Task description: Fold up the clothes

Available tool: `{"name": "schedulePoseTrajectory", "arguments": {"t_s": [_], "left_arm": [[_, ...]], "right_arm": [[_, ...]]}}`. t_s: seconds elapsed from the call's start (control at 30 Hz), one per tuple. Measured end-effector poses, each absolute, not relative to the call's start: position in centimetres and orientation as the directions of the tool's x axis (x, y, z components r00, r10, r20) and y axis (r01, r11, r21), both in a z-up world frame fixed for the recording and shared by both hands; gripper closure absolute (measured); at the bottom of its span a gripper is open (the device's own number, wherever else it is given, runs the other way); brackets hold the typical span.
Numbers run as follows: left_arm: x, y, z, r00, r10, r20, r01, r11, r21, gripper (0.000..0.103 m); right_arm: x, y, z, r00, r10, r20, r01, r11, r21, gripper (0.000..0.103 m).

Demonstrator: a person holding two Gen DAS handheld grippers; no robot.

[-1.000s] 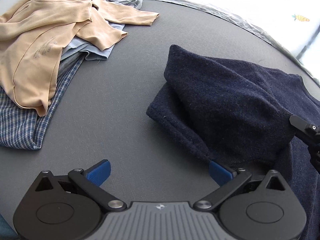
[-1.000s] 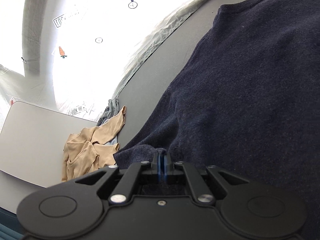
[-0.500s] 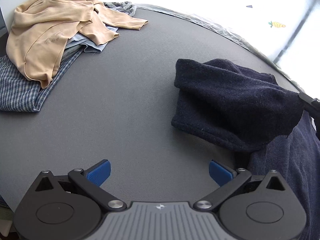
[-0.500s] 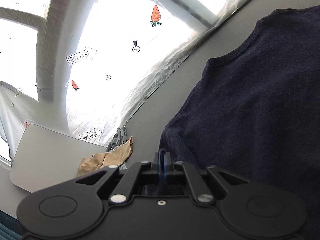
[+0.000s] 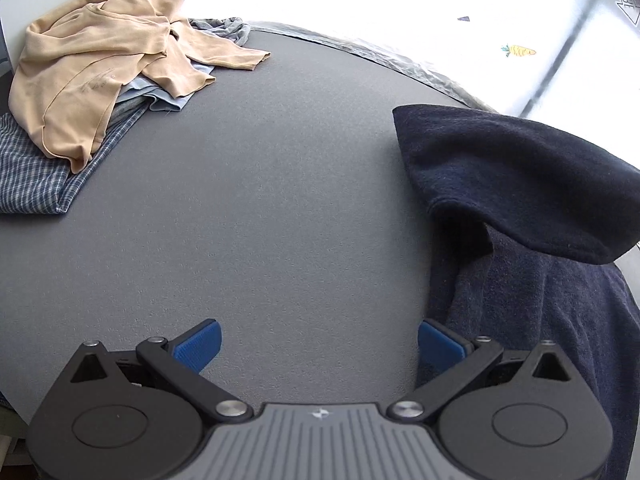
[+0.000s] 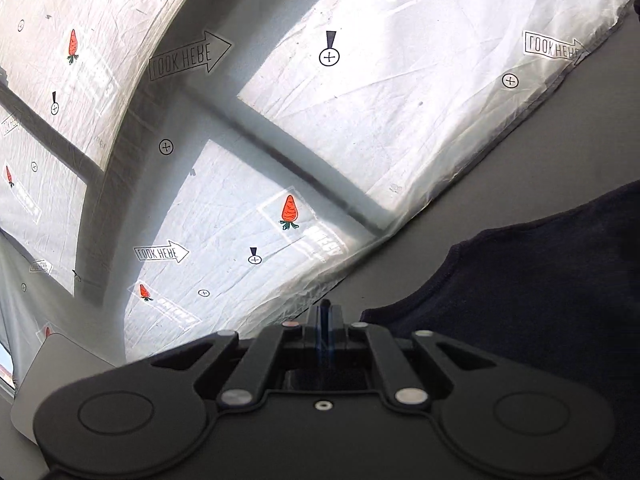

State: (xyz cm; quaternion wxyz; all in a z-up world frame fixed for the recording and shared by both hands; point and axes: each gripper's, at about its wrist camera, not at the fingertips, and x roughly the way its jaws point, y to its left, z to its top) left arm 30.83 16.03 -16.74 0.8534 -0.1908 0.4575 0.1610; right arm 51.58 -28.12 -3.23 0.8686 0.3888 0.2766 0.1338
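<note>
A dark navy sweater (image 5: 532, 240) lies on the grey table (image 5: 280, 200) at the right of the left wrist view, with one part lifted and folded over towards the right. My left gripper (image 5: 318, 342) is open and empty, low over the table beside the sweater's left edge. My right gripper (image 6: 323, 320) is shut, its blue pads pressed together; the navy sweater (image 6: 520, 300) lies to its right. Whether cloth sits between the pads is hidden.
A pile of clothes sits at the table's far left: a tan top (image 5: 108, 68) over a light blue garment (image 5: 168, 100) and a blue checked shirt (image 5: 36, 184). A plastic-covered window with carrot stickers (image 6: 288, 208) stands behind the table.
The lifted sweater part has moved right across the left wrist view. The right gripper has tilted upwards, so its view now shows mostly window. The left gripper stayed open.
</note>
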Motion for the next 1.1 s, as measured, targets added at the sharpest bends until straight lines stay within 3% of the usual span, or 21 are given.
{"name": "schedulePoseTrajectory", "arguments": {"t_s": [0.13, 0.2, 0.33, 0.67, 0.87, 1.1], "left_arm": [[31.5, 14.8, -17.3, 0.519, 0.067, -0.852, -0.418, 0.889, -0.185, 0.000], [32.1, 14.4, -17.7, 0.508, 0.059, -0.859, -0.417, 0.890, -0.185, 0.000], [33.2, 13.7, -18.2, 0.494, 0.059, -0.868, -0.405, 0.898, -0.169, 0.000], [37.8, 12.9, -18.9, 0.467, 0.097, -0.879, -0.372, 0.923, -0.096, 0.000], [41.2, 13.4, -19.7, 0.450, 0.138, -0.882, -0.395, 0.917, -0.058, 0.000], [43.7, 12.0, -21.7, 0.376, 0.171, -0.911, -0.339, 0.940, 0.036, 0.000]], "right_arm": [[50.2, -36.3, -4.0, 0.864, 0.148, -0.482, 0.223, 0.745, 0.628, 0.097], [49.6, -38.7, -5.3, 0.829, 0.065, -0.555, 0.322, 0.757, 0.569, 0.093], [46.4, -39.8, -8.0, 0.806, 0.061, -0.588, 0.360, 0.738, 0.570, 0.077], [45.8, -37.3, -13.2, 0.737, 0.158, -0.658, 0.380, 0.708, 0.596, 0.075], [50.0, -39.4, -14.3, 0.719, 0.086, -0.689, 0.450, 0.699, 0.556, 0.063], [52.5, -40.0, -16.3, 0.646, 0.072, -0.760, 0.497, 0.716, 0.491, 0.060]]}}
